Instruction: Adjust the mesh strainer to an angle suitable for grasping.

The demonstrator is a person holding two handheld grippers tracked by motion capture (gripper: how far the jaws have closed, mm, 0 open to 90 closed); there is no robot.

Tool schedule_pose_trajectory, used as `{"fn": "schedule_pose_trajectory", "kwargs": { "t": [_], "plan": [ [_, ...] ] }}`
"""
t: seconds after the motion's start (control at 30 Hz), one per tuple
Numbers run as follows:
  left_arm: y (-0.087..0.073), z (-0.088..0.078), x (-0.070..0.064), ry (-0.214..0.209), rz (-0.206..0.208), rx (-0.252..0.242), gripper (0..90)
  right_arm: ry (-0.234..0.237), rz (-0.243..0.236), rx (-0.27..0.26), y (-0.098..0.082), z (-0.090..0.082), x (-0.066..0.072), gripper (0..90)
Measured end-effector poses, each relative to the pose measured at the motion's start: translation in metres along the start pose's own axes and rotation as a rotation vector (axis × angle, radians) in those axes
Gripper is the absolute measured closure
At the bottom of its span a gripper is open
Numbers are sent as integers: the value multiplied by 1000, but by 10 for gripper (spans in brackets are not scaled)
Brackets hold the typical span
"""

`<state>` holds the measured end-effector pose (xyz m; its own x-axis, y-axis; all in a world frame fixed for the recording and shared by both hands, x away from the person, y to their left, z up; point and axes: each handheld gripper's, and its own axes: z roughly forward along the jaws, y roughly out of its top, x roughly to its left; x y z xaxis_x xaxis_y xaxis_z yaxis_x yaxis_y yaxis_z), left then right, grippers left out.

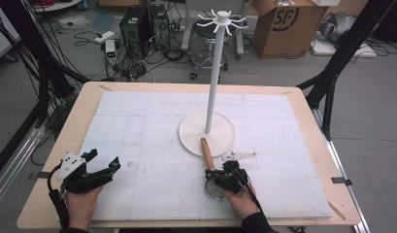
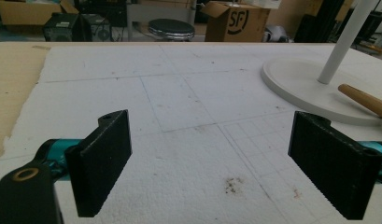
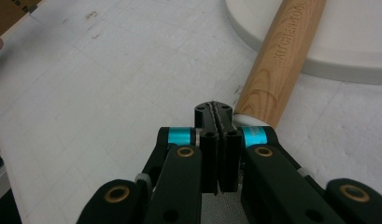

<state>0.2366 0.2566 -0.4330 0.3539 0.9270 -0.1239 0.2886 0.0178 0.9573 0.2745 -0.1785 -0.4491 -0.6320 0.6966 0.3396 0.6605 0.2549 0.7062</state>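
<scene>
Fingers of my right gripper pinched together at the strainer's metal end.
Wooden handle runs away toward the stand; left gripper gapes, well apart.

The wooden handle carries the words "KITCHEN TOOL" pressed into the wood along its length, readable in the right gripper view where it lies against the rim of the white stand base. The cardboard box on the floor beyond the surface bears a dark round logo with the letters "SF"; the same logo shows on the box in the left gripper view.
</scene>
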Motion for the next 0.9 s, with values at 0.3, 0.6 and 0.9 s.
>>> {"fn": "schedule_pose_trajectory", "kwargs": {
  "t": [0.3,0.6,0.9],
  "plan": [
    [0,0,0,1,0,1,140,8,2,2,-1,-2,-3,896],
    [0,0,0,3,-1,3,140,28,11,11,-1,-5,-8,896],
    [0,0,0,1,-2,2,140,49,12,-6,0,-8,-8,896]
  ]
}}
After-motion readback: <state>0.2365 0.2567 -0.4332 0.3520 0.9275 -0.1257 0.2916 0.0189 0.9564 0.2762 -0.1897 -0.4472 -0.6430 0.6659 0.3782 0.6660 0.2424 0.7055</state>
